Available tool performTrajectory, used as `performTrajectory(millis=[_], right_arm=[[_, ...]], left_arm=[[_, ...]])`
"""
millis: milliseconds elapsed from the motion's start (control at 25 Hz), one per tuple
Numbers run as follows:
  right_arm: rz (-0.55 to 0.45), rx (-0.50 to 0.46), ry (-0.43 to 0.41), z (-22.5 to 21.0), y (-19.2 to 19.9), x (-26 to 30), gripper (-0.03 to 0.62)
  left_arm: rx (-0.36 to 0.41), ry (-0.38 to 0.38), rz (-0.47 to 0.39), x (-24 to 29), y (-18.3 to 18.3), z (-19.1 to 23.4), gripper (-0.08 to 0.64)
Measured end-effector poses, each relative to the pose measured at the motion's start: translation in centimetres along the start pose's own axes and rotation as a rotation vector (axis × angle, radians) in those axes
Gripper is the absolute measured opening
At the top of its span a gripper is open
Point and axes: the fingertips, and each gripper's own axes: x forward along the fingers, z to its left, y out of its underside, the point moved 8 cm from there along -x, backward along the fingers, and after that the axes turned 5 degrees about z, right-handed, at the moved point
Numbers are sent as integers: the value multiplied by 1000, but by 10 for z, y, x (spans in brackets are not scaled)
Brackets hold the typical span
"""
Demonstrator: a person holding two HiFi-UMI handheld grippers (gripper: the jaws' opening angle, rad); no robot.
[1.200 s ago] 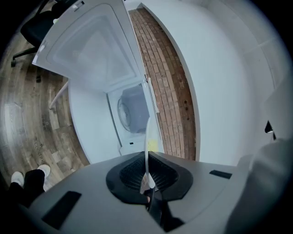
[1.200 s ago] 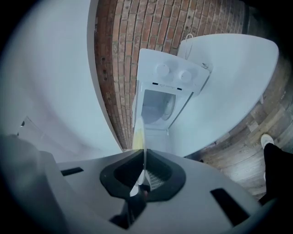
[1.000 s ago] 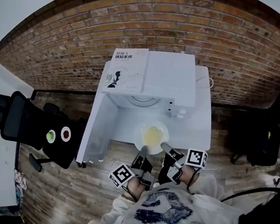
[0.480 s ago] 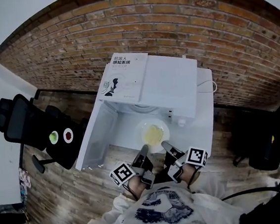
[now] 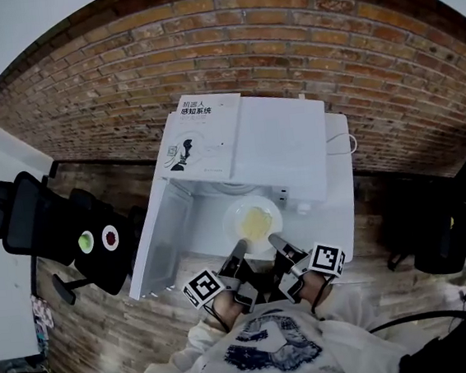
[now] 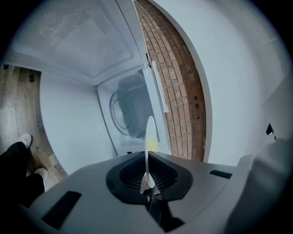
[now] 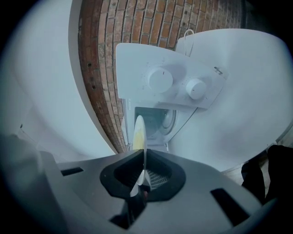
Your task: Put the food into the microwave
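Your left hand-held gripper (image 5: 239, 249) and right hand-held gripper (image 5: 274, 243) carry the plate (image 5: 230, 223) of yellow food (image 5: 255, 220) between them at the mouth of the open microwave (image 5: 283, 147).

You have each hand-held gripper clamped narrow on the plate's thin white near rim, side by side; both gripper views show that rim edge-on, pinched between the dark pads. The plate sits level in the air, its far rim just at the cavity opening and its near half outside. The door (image 5: 160, 239) stands swung wide to your left. Inside, the left gripper view shows the round turntable (image 6: 121, 109); the right gripper view shows two white knobs (image 7: 160, 80) on the panel. A book (image 5: 203, 135) lies on the microwave's top. A black chair (image 5: 34, 219) stands to your left on the wooden floor (image 5: 91, 337), before the brick wall (image 5: 284, 44).
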Motion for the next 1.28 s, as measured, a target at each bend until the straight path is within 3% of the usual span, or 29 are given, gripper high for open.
performTrajectory(millis=[160, 320, 760, 1280], right_arm=[[-46, -11, 11, 4, 1, 16, 23], [-93, 3, 40, 2, 5, 31, 23], [-207, 14, 97, -4, 8, 66, 23], [-229, 52, 114, -28, -7, 95, 23]], left_arm=[[-13, 41, 41, 7, -20, 4, 18], [10, -26, 103, 5, -42, 19, 18], [16, -16, 224, 21, -88, 39, 18], [5, -51, 239, 43, -110, 67, 18]])
